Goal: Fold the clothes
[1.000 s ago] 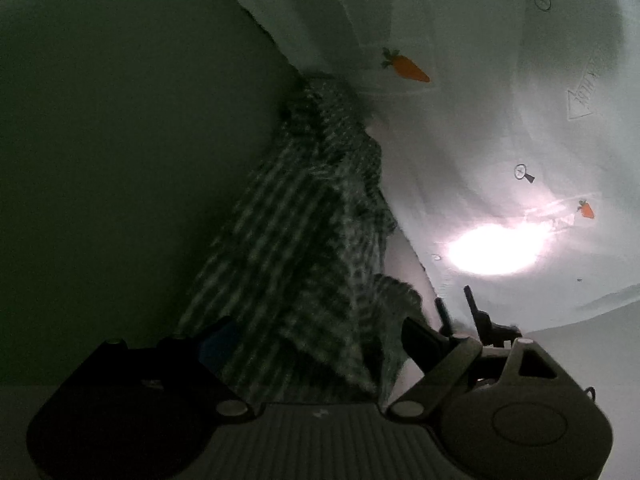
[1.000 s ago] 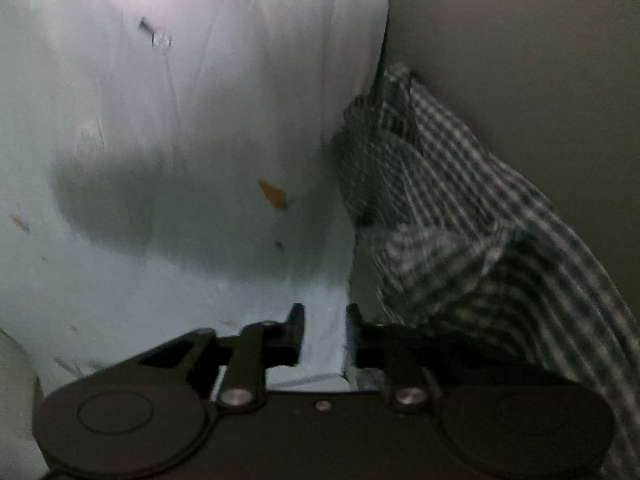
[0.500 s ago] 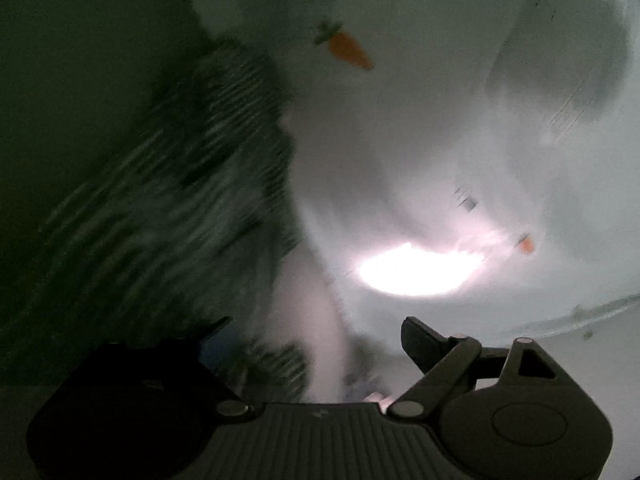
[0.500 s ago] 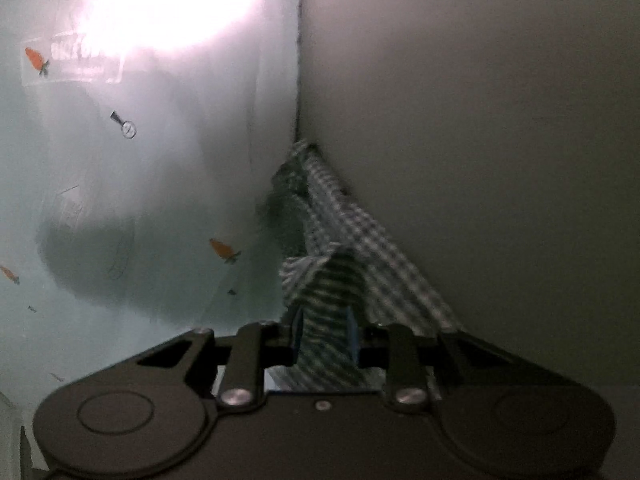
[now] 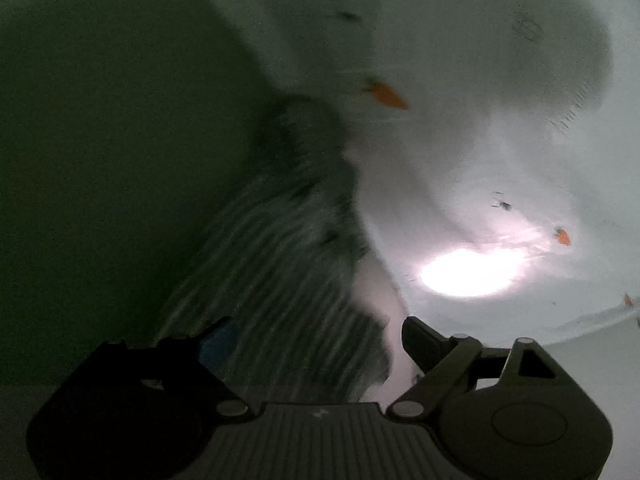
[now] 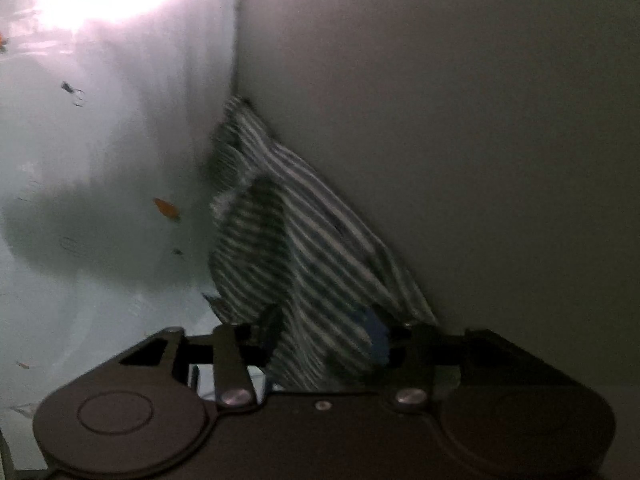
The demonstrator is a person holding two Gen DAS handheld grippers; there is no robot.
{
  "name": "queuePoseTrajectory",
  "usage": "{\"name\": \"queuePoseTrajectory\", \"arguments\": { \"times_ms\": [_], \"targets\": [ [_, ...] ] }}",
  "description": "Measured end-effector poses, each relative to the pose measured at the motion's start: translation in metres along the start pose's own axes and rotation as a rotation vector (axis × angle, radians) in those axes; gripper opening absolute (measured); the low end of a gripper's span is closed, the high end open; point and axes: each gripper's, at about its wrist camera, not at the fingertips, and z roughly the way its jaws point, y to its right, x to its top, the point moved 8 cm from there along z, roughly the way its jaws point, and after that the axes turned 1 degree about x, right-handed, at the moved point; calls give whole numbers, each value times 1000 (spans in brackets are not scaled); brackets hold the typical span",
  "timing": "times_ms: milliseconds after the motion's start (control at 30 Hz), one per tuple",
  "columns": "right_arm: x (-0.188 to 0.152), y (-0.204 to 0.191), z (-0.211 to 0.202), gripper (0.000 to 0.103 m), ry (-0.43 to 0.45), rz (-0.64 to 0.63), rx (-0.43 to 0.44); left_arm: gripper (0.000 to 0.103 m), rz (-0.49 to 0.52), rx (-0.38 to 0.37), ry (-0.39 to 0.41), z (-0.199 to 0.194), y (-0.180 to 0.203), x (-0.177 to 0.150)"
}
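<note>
A green-and-white checked garment (image 5: 280, 260) lies crumpled along the edge of a pale tablecloth (image 5: 460, 160) printed with small carrots. My left gripper (image 5: 316, 344) stands wide open, with the garment's near end lying loosely between its fingers. In the right wrist view the same garment (image 6: 304, 248) runs from the cloth's edge down into my right gripper (image 6: 326, 332). Its jaws are opening, and a bunched fold sits between the fingers, against the blue pad (image 6: 378, 338). Both views are dim and blurred.
A plain dark grey surface (image 6: 460, 140) borders the tablecloth (image 6: 100, 140) along the garment and fills the left of the left wrist view (image 5: 100, 140). A bright glare spot (image 5: 468, 272) lies on the cloth.
My right gripper came forward onto the garment and took a fold between narrow jaws. Those jaws now stand wider. The left view swung sideways and back. Its jaws stayed wide.
</note>
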Motion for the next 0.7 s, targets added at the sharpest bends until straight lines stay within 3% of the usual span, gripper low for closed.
{"name": "queuePoseTrajectory", "arguments": {
  "times_ms": [100,233,533,700],
  "targets": [
    [-13,10,3,61,-26,39,-26,90,-123,42,1,-30,-32,-29],
    [-21,17,12,68,-33,94,-11,92,-231,48,-37,-33,-52,-47],
    [-11,12,44,69,14,202,21,95,-219,88,-128,17,-53,-51],
    [-6,5,60,69,47,223,38,95,-312,94,-84,27,-55,-42]
  ]
}}
